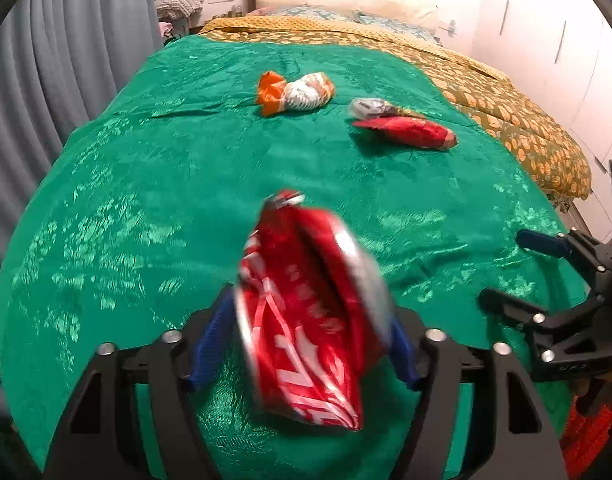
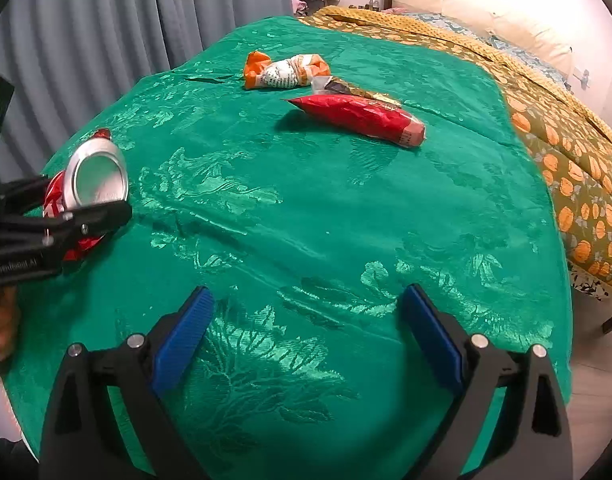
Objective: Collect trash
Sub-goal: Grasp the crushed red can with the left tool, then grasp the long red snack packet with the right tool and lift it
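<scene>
Green bedspread [image 2: 306, 208]. Crushed red can [image 1: 306, 320], silver base showing, pinched between left gripper [image 1: 306, 344] pads. Right gripper [image 2: 306, 336] gaping, empty. Three wrappers [image 2: 358, 116] beyond.

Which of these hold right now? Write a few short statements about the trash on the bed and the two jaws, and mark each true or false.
1. A crushed red can sits between the left gripper jaws. True.
2. The right gripper holds a wrapper. False: its jaws stand open over bare green bedspread.
3. The orange and white wrapper lies farther up the bed than the red packet. True.
4. All the trash has been collected. False: the wrappers are not yet picked up.
</scene>
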